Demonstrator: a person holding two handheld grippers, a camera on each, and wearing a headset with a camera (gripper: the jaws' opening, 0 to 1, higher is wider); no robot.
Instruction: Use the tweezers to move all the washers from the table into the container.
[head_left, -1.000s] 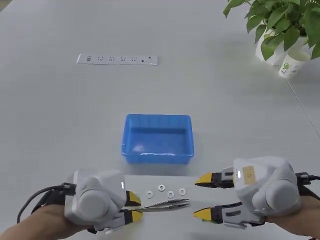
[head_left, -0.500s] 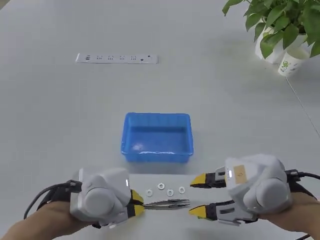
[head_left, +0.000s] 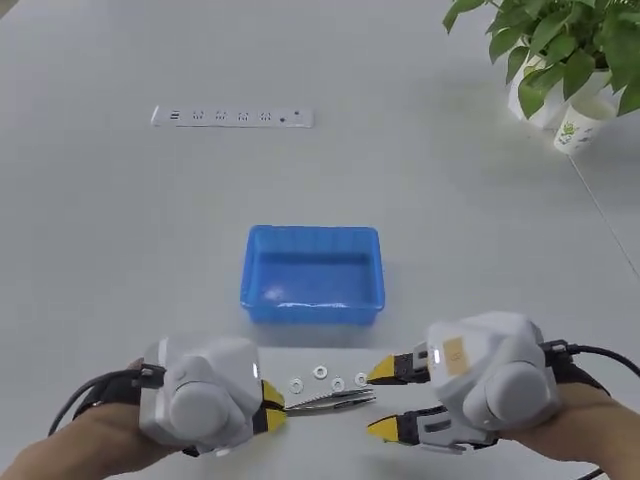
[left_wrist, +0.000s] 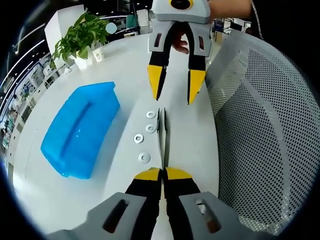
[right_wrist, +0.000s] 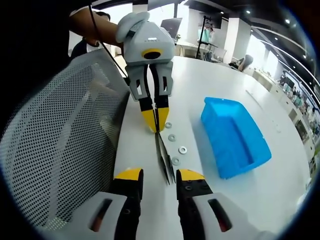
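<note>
Thin metal tweezers (head_left: 330, 401) lie on the white table (head_left: 150, 250) near its front edge. My left gripper (head_left: 271, 407) is shut on their handle end, as its own view confirms (left_wrist: 162, 175), with the tweezers (left_wrist: 161, 135) running forward. My right gripper (head_left: 383, 400) is open, facing the left one, its jaws on either side of the tweezers' tips (right_wrist: 167, 172). Several small washers (head_left: 320, 373) lie in a row just beyond the tweezers. Behind them stands the blue container (head_left: 312, 272), and I see no washers inside it.
A white power strip (head_left: 232, 117) lies far back on the table. A potted plant (head_left: 560, 50) and a white cup (head_left: 575, 125) stand at the back right, near the table's right edge. A mesh chair back (left_wrist: 260, 125) is close behind the front edge.
My right gripper has moved left, so the tweezers' tips now lie between its open jaws. The left gripper has stayed at the handle end.
</note>
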